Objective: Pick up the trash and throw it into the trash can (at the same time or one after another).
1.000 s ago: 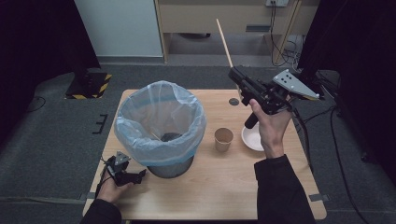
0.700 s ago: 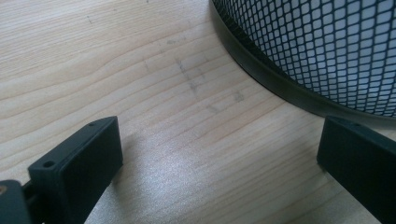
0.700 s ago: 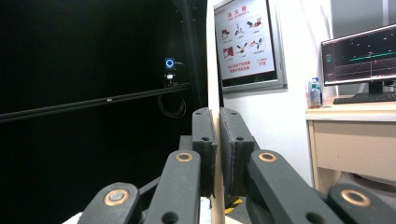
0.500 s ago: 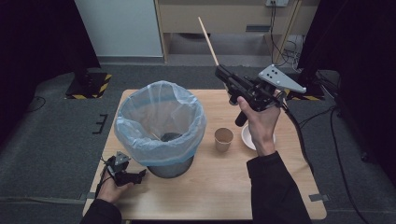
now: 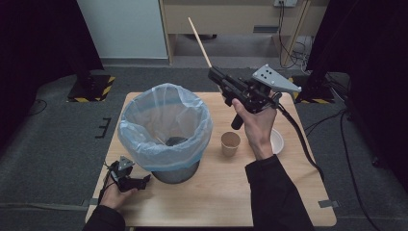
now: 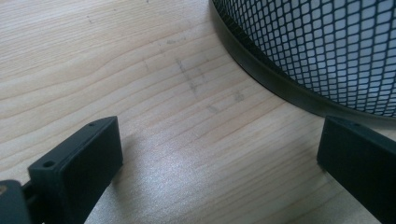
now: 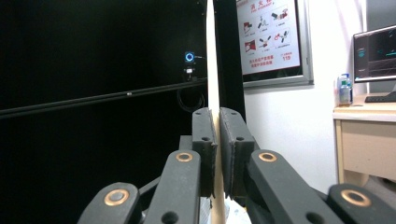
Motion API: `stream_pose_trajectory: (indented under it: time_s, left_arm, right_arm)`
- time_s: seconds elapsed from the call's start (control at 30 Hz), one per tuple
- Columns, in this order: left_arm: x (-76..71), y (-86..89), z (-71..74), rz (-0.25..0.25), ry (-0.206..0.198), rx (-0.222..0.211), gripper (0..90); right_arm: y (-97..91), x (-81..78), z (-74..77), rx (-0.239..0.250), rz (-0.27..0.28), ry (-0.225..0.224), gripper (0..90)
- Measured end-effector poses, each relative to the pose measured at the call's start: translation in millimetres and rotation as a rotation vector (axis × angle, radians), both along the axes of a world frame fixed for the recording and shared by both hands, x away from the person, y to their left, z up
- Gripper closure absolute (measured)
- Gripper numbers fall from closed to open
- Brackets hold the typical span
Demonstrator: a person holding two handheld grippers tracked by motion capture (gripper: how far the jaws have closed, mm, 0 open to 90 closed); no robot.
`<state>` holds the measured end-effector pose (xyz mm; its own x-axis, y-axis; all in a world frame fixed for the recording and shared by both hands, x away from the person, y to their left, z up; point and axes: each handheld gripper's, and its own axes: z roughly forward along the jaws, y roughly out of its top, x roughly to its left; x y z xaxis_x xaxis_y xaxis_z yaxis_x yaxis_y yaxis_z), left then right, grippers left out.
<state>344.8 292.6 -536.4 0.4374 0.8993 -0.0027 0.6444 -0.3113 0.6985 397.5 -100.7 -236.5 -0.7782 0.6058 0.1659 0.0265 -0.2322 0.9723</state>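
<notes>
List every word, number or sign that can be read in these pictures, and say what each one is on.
"119": on the red and white wall poster in the right gripper view, at its lower right.
The poster's red heading and the captions under its small pictures: too small and blurred to read.
The monitor screen beside it: lines of text, too blurred to read.
The paper cup and the mesh bin: no lettering visible.

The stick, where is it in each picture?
High view: the stick pokes up and to the left, top middle, out of the right hand-held gripper.
Right gripper view: the stick stands upright in the middle, pinched between the two black jaws.
Left gripper view: table and bin are there instead.
Shared landmark: the right hand-held gripper's black jaws clamp the stick in both views that hold it.
</notes>
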Motion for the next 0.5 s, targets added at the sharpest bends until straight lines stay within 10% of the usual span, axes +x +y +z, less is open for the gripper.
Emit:
stream_pose_trajectory:
  time_s: [0.5]
  left_arm:
    - [0.0, 0.1, 0.0, -0.001, 0.000, 0.001, 0.0]
  right_arm:
    - [18.2, 3.6, -1.6, -0.048, 0.046, 0.000, 85.8]
